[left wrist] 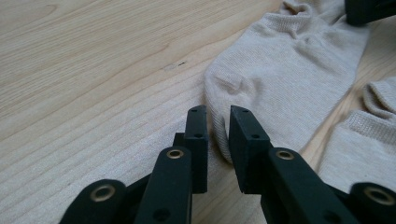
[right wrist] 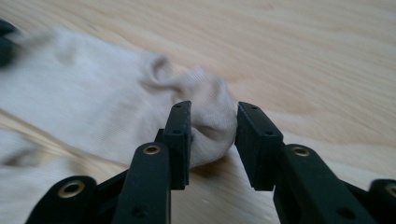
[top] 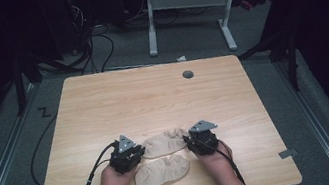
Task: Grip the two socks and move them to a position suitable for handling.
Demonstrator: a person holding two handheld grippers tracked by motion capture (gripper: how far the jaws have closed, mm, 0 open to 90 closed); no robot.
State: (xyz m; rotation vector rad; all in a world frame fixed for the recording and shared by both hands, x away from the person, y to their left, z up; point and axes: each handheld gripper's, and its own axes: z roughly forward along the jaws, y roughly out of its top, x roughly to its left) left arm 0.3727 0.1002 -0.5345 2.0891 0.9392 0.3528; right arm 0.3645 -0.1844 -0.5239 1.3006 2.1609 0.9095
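The far sock [top: 163, 142] lies flat on the bench [top: 153, 99] near your edge, stretched between your two grippers, with the near sock [top: 161, 172] just beside it on your side. Your left gripper [left wrist: 217, 122] sits at one end of the far sock, its fingers [left wrist: 196, 135] spread a narrow way with the sock's rounded edge between them, not visibly pinched. Your right gripper [right wrist: 212, 126] straddles the opposite end, fingers [right wrist: 180, 135] spread wider, a bunched fold of fabric standing in the gap; the left-hand pad touches the cloth while the other stands clear.

Neither end looks secured, so a lift from here would likely leave the sock on the wood or raise one end alone. The thin knit lies so flat that fingers closing too high may slide over it and catch nothing. The near sock lies close enough that a low, wide close could snag it too and drag both together.
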